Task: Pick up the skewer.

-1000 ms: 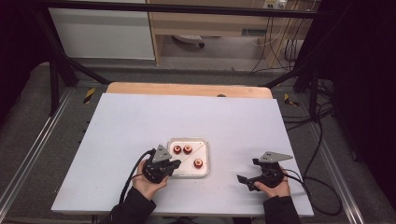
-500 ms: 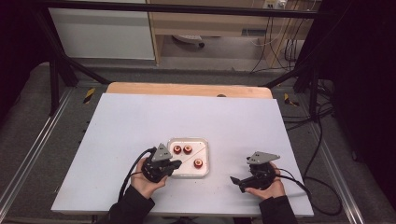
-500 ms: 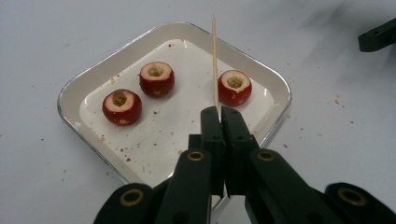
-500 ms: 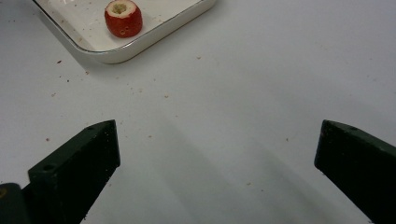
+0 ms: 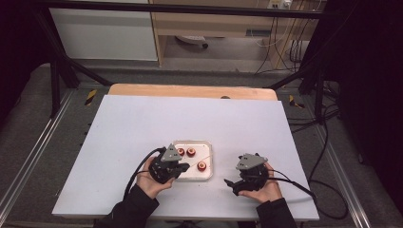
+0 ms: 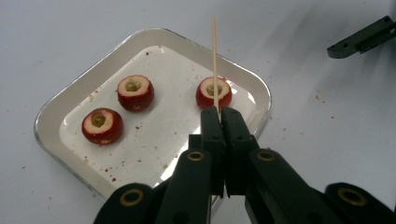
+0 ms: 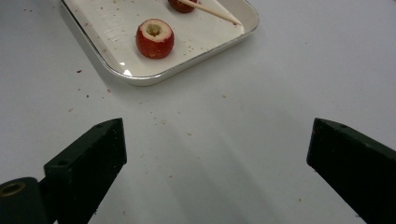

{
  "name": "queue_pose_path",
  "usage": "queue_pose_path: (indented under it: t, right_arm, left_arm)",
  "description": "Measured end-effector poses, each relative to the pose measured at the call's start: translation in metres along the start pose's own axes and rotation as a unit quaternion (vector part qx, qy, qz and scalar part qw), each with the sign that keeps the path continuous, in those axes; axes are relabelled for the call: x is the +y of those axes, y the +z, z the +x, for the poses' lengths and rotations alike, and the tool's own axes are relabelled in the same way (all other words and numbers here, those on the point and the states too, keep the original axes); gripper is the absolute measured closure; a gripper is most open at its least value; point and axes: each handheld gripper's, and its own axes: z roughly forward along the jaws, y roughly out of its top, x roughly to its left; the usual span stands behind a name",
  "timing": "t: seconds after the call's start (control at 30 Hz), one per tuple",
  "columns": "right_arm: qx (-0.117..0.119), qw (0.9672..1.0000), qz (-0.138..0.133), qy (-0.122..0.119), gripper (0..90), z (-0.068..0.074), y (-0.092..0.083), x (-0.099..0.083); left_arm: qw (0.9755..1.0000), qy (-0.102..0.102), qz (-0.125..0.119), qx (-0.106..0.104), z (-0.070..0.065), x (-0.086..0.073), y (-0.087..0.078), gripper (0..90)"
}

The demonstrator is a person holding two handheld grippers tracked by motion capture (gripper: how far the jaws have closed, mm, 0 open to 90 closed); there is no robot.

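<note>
A white tray (image 5: 209,153) holds three red cored fruits (image 6: 102,126) (image 6: 135,92) (image 6: 214,93). My left gripper (image 6: 218,112) is shut on a thin wooden skewer (image 6: 215,56), which points up past the fruit nearest it. From above, the left gripper (image 5: 186,166) sits at the tray's near left corner. My right gripper (image 5: 233,184) hovers over bare table to the right of the tray, jaws toward it. Its jaws (image 7: 217,135) stand wide and have just been closing a little, with nothing between them. One fruit (image 7: 155,38) and the skewer (image 7: 210,11) lie ahead of it.
The pale table sheet (image 5: 190,118) carries small red crumbs around the tray (image 7: 140,79). A wooden board edge (image 5: 190,90) runs along the far side. Black frame posts and cables stand beyond the table's right edge (image 5: 323,118). The right gripper's jaw (image 6: 362,39) shows in the left gripper view.
The right hand has moved left toward the tray and risen slightly. The left gripper has kept still with the skewer in it.
</note>
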Motion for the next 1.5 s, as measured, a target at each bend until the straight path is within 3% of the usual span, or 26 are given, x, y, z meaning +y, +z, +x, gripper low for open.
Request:
queue_pose_path:
  t: [0.03,0.27,0.37,0.6,0.67,0.7,0.8,0.83,0.9,0.93,0.97,1.0,1.07,1.13,1.17,1.27,1.33,1.37,1.4,1.5]
  right_arm:
    - [0.000,1.0000,0.000,0.000,6.4,0.000,0.000,0.000]
    - [-0.015,0.9974,0.014,-0.069,10.3,0.011,0.001,0.013]
    - [-0.016,0.9964,0.017,-0.081,11.3,0.013,0.002,0.015]
    - [-0.024,0.9910,0.013,-0.131,17.8,0.018,0.004,0.022]
    - [-0.022,0.9875,0.014,-0.155,22.7,0.021,0.005,0.023]
    - [-0.022,0.9875,0.014,-0.155,22.7,0.021,0.005,0.023]
    - [-0.022,0.9822,0.019,-0.185,27.3,0.023,0.006,0.024]
    - [-0.025,0.9782,0.019,-0.205,31.1,0.024,0.007,0.024]
    - [-0.023,0.9767,0.019,-0.213,32.3,0.025,0.008,0.024]
    - [-0.020,0.9718,0.023,-0.234,36.8,0.026,0.009,0.025]
    - [-0.020,0.9718,0.023,-0.234,36.8,0.026,0.009,0.025]
    - [-0.018,0.9696,0.025,-0.243,38.4,0.027,0.009,0.025]
    - [-0.022,0.9623,0.034,-0.269,44.5,0.029,0.012,0.024]
    - [-0.015,0.9574,0.037,-0.286,49.6,0.029,0.012,0.024]
    - [-0.015,0.9574,0.037,-0.286,49.6,0.029,0.012,0.024]
    - [-0.011,0.9509,0.040,-0.307,56.6,0.030,0.013,0.022]
    - [-0.008,0.9482,0.043,-0.315,59.9,0.031,0.013,0.022]
    - [-0.002,0.9445,0.048,-0.325,63.7,0.032,0.014,0.021]
    - [-0.002,0.9445,0.048,-0.325,63.7,0.032,0.014,0.021]
    - [-0.002,0.9405,0.050,-0.336,68.9,0.033,0.016,0.020]
  left_arm:
    - [1.0000,0.004,0.002,-0.002,-0.001,0.001,0.001,88.6]
    - [0.9994,0.026,0.020,-0.008,-0.007,0.009,0.007,88.6]
    - [0.9990,0.034,0.025,-0.013,-0.010,0.014,0.009,88.6]
    - [0.9969,0.061,0.044,-0.023,-0.020,0.024,0.017,88.6]
    - [0.9961,0.070,0.049,-0.025,-0.023,0.026,0.019,88.6]
    - [0.9956,0.073,0.052,-0.027,-0.025,0.028,0.020,88.6]
    - [0.9946,0.081,0.057,-0.030,-0.030,0.030,0.023,88.6]
    - [0.9944,0.083,0.058,-0.031,-0.031,0.031,0.025,88.6]
    - [0.9937,0.088,0.060,-0.034,-0.033,0.033,0.026,88.6]
    - [0.9936,0.089,0.060,-0.034,-0.034,0.034,0.027,88.6]
    - [0.9934,0.092,0.060,-0.035,-0.035,0.034,0.028,88.6]
    - [0.9929,0.095,0.061,-0.037,-0.036,0.035,0.028,88.6]
    - [0.9928,0.096,0.060,-0.040,-0.039,0.036,0.029,88.6]
    - [0.9926,0.097,0.060,-0.042,-0.040,0.037,0.030,88.6]
    - [0.9924,0.098,0.061,-0.043,-0.041,0.037,0.031,88.6]
    - [0.9920,0.099,0.062,-0.046,-0.042,0.036,0.032,88.6]
    - [0.9918,0.101,0.062,-0.048,-0.043,0.036,0.033,88.6]
    - [0.9915,0.102,0.063,-0.049,-0.043,0.036,0.033,88.6]
    - [0.9914,0.103,0.064,-0.050,-0.043,0.036,0.033,88.6]
    - [0.9911,0.104,0.064,-0.052,-0.045,0.036,0.034,88.6]
